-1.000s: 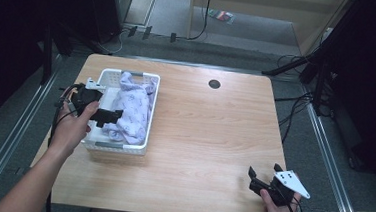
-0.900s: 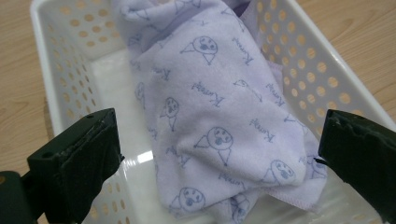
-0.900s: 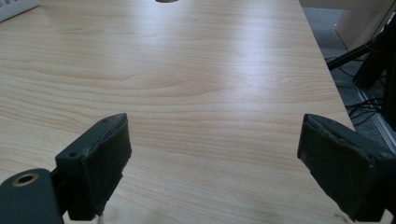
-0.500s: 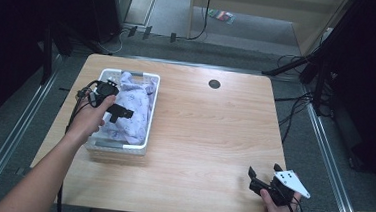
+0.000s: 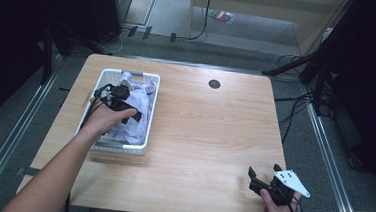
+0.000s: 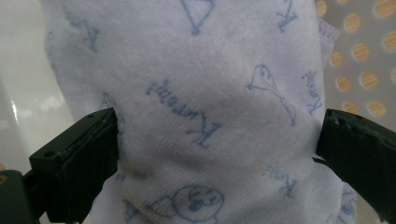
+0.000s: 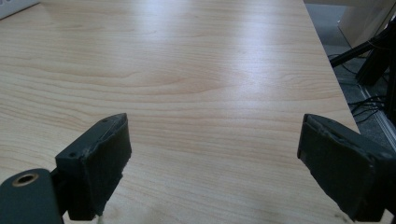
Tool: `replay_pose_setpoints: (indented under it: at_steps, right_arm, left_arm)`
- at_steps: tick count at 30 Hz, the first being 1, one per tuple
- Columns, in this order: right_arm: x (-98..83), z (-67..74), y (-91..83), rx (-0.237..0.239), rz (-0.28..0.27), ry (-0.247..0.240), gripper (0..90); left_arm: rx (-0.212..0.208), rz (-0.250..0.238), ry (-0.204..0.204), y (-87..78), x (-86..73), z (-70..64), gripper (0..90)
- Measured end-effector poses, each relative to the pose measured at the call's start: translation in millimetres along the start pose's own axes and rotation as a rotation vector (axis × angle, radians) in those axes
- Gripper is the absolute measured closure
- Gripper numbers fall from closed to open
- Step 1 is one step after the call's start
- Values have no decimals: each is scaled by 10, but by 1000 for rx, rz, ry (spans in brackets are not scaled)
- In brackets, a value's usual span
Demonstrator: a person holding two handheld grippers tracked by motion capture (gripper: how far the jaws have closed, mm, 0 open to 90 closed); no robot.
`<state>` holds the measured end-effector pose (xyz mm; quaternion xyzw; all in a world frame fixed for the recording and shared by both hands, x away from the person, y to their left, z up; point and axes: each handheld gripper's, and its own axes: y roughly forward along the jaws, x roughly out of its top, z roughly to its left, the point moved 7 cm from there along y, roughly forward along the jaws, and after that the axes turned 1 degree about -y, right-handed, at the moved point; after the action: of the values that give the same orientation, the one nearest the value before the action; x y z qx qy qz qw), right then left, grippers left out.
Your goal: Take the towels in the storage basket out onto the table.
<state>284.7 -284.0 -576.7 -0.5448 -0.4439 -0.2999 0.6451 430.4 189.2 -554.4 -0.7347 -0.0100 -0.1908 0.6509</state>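
In the white perforated plastic basket (image 5: 148,110) near the table's left edge lies the pale lilac printed cloth (image 5: 138,112). The left gripper (image 6: 217,144) has wide jaws with cloth bulging between them; the left gripper view shows their pads touching it. The light wooden table (image 5: 214,128) is bare to the right. The right gripper (image 5: 263,177), jaws wide, sits at the near right corner.

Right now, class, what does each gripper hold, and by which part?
Nothing is gripped yet: the left gripper stands open around a bulge of the printed cloth in the basket; the right gripper is open, empty.

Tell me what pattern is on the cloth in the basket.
The cloth is pale lilac-white with blue doodle drawings and handwritten words, clearest in the left gripper view.
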Motion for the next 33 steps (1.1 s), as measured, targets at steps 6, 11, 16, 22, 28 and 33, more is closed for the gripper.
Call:
replay_pose_setpoints:
  at_steps: [6, 11, 16, 22, 28, 33]
  right_arm:
    - [-4, 0, 3, -3, 9, 1, 98]
    - [-6, -3, 8, -7, 13, -3, 102]
    - [-8, -4, 8, -14, 15, -4, 108]
    - [-9, -3, 10, -15, 17, -3, 109]
    - [-9, -5, 11, -17, 19, -2, 111]
    - [-10, -6, 13, -18, 22, 0, 111]
  left_arm:
    - [93, 58, 30, 137, -45, -27, 0]
    - [120, 67, 44, 214, -64, -28, 0]
    - [99, 69, 31, 215, -74, 45, 72]
    - [119, 49, 99, 103, -78, 69, 450]
    - [112, 31, 124, 38, -80, 73, 614]
    - [77, 14, 92, -112, -79, 164, 624]
